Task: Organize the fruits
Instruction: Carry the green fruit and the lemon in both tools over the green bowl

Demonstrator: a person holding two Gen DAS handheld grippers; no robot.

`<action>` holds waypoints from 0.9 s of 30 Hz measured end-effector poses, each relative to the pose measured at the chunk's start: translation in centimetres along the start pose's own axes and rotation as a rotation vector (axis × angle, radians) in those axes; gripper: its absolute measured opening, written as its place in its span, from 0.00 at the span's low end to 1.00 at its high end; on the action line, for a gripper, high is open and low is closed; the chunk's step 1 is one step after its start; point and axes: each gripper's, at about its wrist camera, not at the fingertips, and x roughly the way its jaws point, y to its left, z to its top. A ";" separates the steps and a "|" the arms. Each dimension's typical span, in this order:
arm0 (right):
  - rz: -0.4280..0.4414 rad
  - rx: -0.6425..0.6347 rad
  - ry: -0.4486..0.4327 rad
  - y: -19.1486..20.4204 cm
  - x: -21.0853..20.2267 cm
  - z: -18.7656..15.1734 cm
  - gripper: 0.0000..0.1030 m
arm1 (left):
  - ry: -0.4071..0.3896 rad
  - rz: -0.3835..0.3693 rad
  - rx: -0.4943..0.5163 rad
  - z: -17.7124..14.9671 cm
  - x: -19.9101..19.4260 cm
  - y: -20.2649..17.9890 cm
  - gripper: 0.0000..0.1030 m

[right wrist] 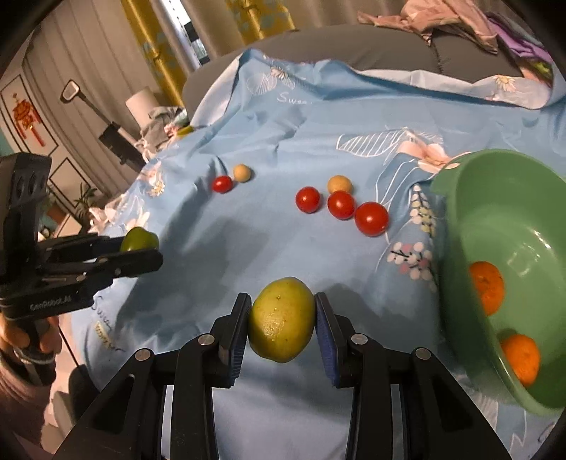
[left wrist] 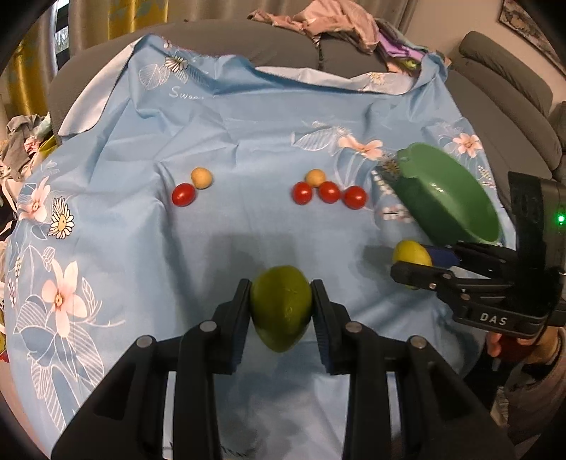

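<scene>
My left gripper [left wrist: 281, 311] is shut on a green lime-like fruit [left wrist: 281, 313], lifted above the blue floral cloth [left wrist: 247, 124]. My right gripper [right wrist: 281, 320] is shut on a yellow-green lemon [right wrist: 281, 320], also off the cloth. Each gripper shows in the other's view: the right one [left wrist: 414, 263] with the lemon [left wrist: 410, 253], the left one [right wrist: 141, 246] with the green fruit [right wrist: 139, 239]. A green bowl [right wrist: 460, 212] at the right holds two oranges [right wrist: 486, 286]. Several red cherry tomatoes [left wrist: 329, 192] and two tan round fruits [left wrist: 201, 177] lie on the cloth ahead.
The cloth covers a grey sofa [left wrist: 247, 46] with crumpled clothes [left wrist: 318, 17] on its back. One tomato [left wrist: 183, 194] sits apart at the left. A person's hand [right wrist: 21, 336] holds the left gripper. A clothes pile [left wrist: 21, 141] lies at the far left.
</scene>
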 end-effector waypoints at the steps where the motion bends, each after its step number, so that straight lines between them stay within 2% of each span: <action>1: 0.000 -0.001 -0.008 0.1 -0.3 -0.1 0.37 | -0.005 -0.003 0.004 0.0 -0.3 -0.3 0.32; 10: -0.001 0.002 -0.068 0.3 -3.3 -0.6 0.37 | -0.043 -0.044 0.046 0.1 -2.4 -3.0 0.32; 27: 0.011 -0.001 -0.152 0.1 -6.4 -1.1 0.37 | -0.077 -0.031 0.076 0.3 -4.2 -5.2 0.32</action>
